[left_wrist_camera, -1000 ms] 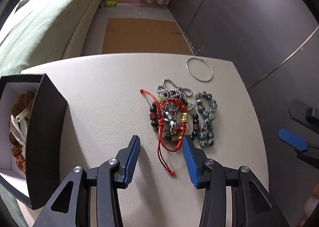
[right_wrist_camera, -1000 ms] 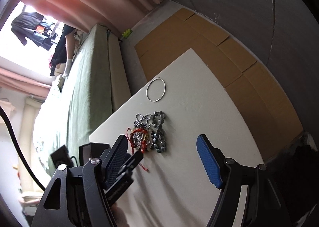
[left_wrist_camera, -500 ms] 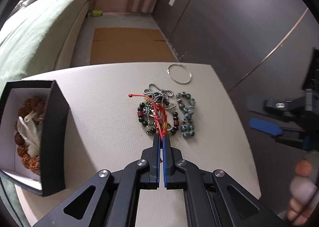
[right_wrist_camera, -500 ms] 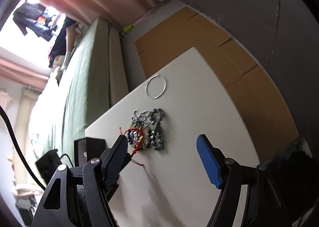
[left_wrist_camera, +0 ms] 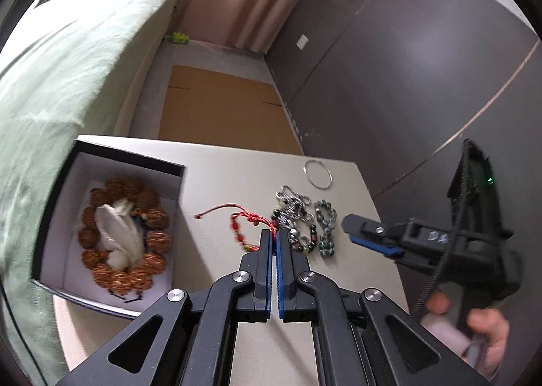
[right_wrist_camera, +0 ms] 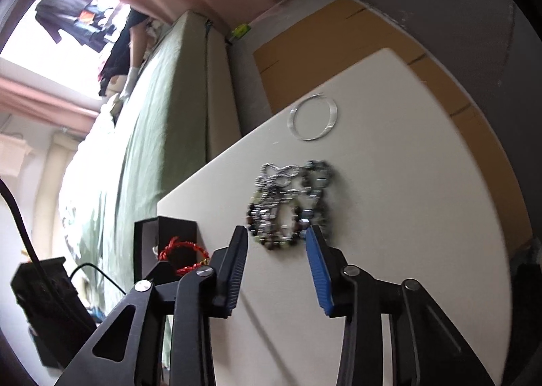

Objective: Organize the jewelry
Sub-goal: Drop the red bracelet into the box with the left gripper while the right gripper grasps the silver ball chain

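Nearest, the left gripper (left_wrist_camera: 273, 237) has its blue-padded jaws pressed together on a red braided cord bracelet with red beads (left_wrist_camera: 249, 227). A second ago those jaws stood spread around the bracelet where it lay on top of the jewelry pile; now the bracelet is pulled clear of the pile, its loop hanging to the left of the jaws and its loose cord end trailing toward the box. To the left sits an open black box with a white lining (left_wrist_camera: 67, 216), already holding a ring of large brown seed beads around a white cloth. To the right, the right gripper (right_wrist_camera: 276, 247) has just been narrowing its jaws, which stand part open on either side of a dark mixed-bead bracelet (right_wrist_camera: 274, 227), pads not yet pressing it. Beyond lie a silver ball chain (right_wrist_camera: 276, 176), a grey-blue stone bead strand (left_wrist_camera: 326, 228) and, farthest, a thin silver hoop (right_wrist_camera: 313, 116) on the pale table (right_wrist_camera: 406, 183). The red bracelet looks bound for the box next.
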### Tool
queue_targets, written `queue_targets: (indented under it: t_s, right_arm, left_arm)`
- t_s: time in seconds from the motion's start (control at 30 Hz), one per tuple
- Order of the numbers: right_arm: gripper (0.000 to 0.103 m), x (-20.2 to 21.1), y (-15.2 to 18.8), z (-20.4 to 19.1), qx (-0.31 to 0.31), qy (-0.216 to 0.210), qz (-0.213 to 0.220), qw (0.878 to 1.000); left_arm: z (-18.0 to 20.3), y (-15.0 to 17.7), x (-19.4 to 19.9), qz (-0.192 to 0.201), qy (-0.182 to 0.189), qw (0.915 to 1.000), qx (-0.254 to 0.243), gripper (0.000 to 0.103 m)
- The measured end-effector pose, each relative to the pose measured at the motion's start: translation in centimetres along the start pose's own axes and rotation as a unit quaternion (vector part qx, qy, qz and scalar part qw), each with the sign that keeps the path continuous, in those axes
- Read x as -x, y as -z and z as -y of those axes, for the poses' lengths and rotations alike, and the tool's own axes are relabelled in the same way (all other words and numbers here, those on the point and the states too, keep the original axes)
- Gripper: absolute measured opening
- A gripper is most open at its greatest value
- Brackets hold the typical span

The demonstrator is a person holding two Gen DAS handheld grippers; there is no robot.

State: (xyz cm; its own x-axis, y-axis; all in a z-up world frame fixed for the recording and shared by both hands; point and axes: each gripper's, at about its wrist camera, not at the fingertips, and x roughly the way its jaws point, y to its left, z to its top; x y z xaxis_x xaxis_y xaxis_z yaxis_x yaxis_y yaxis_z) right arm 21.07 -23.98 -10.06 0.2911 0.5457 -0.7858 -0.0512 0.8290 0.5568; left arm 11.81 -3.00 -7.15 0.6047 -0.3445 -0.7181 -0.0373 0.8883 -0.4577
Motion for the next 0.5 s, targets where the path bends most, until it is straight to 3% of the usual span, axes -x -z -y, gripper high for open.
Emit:
queue_targets:
  t_s: [0.23,0.5]
  right_arm:
    - [0.033,-2.7,0.1,-2.2,0.032,0.020,-0.002,0.999]
    - [0.033,-5.0,0.3,-3.9,0.070,0.077,0.003,0.995]
  left_arm:
    - [-2.5,-0.7,2.3,0.016,0.020,0.9988,0.041,0.001]
    - [-3.7,-1.5,4.8,0.036,0.039,0.9967,0.060,0.001]
